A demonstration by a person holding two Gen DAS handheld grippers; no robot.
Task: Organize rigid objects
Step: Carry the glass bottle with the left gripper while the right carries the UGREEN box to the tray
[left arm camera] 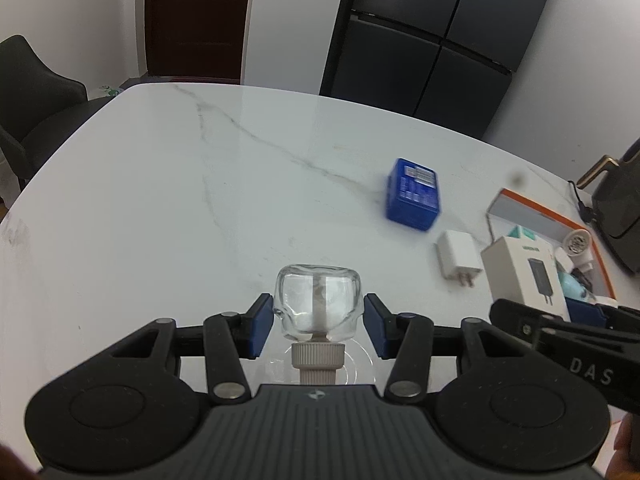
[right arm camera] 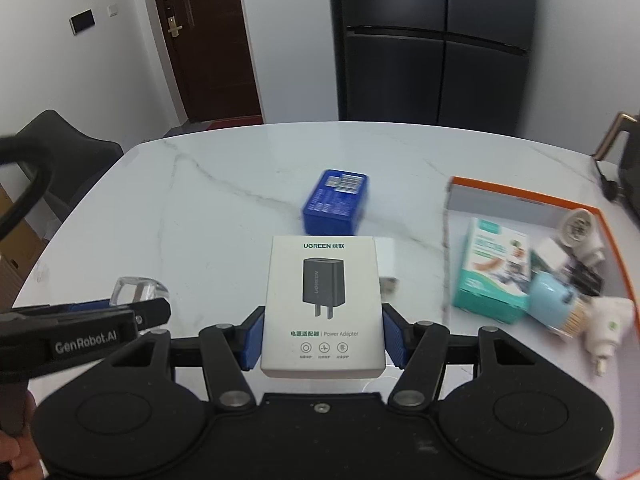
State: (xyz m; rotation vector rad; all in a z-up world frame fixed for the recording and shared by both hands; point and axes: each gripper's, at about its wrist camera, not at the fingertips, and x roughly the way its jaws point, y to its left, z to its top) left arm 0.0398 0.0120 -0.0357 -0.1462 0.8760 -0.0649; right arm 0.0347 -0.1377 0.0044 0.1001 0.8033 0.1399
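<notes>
Over marble table [right arm camera: 200,208]: adapter box [right arm camera: 322,304] lengthwise in clenched right jaws, bottle [left arm camera: 318,306] seemingly gripped left.

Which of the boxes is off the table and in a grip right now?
The white UGREEN box, clamped between the right gripper fingers. The blue box lies on the table; the teal box sits in the orange tray.
</notes>
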